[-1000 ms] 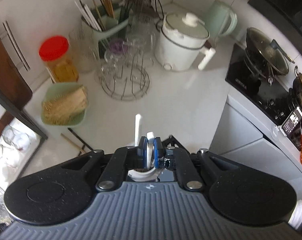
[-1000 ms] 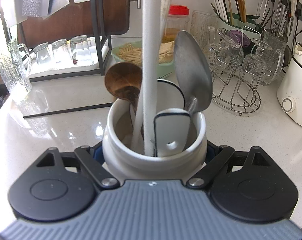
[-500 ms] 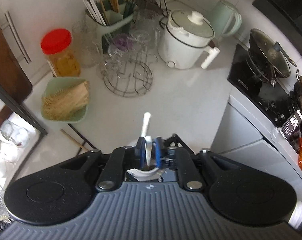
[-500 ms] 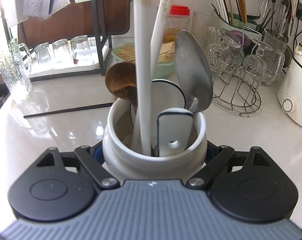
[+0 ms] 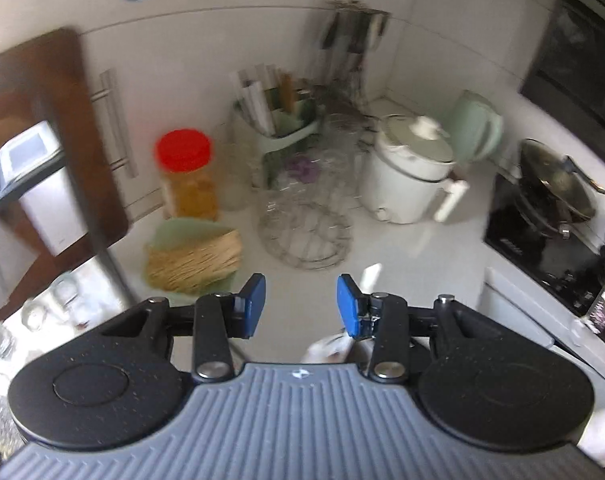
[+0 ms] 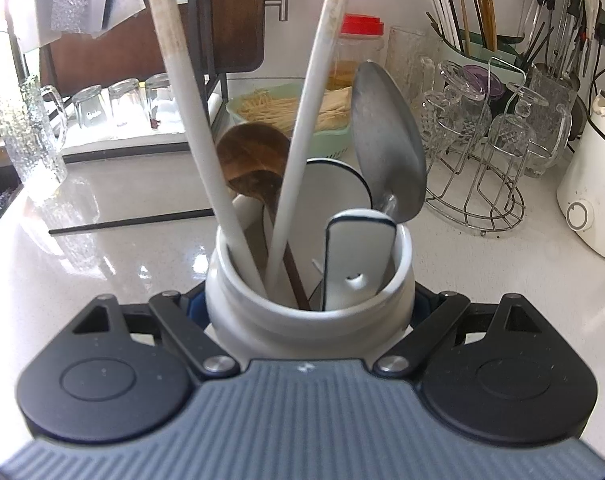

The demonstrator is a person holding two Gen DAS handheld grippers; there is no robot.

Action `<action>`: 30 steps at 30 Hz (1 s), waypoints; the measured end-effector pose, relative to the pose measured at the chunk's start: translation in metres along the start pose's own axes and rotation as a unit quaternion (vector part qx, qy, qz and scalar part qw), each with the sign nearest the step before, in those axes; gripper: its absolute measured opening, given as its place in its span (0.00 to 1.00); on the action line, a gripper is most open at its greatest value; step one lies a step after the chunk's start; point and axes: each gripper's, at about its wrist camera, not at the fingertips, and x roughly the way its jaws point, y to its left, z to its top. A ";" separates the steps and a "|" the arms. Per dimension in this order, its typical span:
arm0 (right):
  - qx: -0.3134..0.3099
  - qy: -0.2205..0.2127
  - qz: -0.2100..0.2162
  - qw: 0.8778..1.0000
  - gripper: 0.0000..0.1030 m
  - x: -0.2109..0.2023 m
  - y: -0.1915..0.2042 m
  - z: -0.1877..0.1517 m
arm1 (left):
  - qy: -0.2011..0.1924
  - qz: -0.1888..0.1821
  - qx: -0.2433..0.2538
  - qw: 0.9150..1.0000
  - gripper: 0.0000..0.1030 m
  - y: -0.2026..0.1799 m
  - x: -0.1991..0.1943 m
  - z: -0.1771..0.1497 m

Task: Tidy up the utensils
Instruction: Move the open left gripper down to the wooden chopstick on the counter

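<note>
My right gripper (image 6: pixel 308 302) is shut on a white ceramic jar (image 6: pixel 310 320), one finger on each side. In the jar stand two long white handles (image 6: pixel 190 120) (image 6: pixel 314 100), a wooden spoon (image 6: pixel 254 160), a metal spoon (image 6: pixel 386 140) and a white ceramic spoon (image 6: pixel 358 256). The left handle leans left, free of any grip. In the left wrist view my left gripper (image 5: pixel 300 306) hangs above the white counter (image 5: pixel 402 248). Its jaws are opening and nothing is between the blue pads (image 5: pixel 252 304). A blurred white shape (image 5: pixel 328 350) shows under its right finger.
A black chopstick (image 6: pixel 130 222) lies on the counter left of the jar. Behind stand a green basket of pale sticks (image 6: pixel 286 108), a wire glass rack (image 6: pixel 474 160), a chopstick holder (image 6: pixel 474 20), a red-lidded jar (image 5: pixel 184 176) and a rice cooker (image 5: pixel 406 176). The stove (image 5: pixel 542 232) is at the right.
My left gripper has let go of the white handle and opened, then swung away with its view tilting up. The released handle has tipped to the left in the jar. The right gripper kept still.
</note>
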 end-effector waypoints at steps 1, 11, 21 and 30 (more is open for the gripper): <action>0.000 0.000 0.001 1.000 0.89 0.000 -0.001 0.000 | 0.002 0.004 -0.008 1.000 0.43 0.007 0.002 -0.005; -0.003 0.005 0.008 1.000 0.89 0.003 -0.004 0.003 | 0.053 0.025 -0.075 0.995 0.43 0.072 0.067 -0.067; 0.005 0.028 0.017 0.999 0.89 0.010 -0.008 0.009 | 0.127 0.036 -0.010 0.991 0.43 0.094 0.147 -0.093; 0.007 0.051 0.014 0.999 0.88 0.013 -0.007 0.013 | 0.122 0.025 -0.114 0.986 0.43 0.130 0.189 -0.085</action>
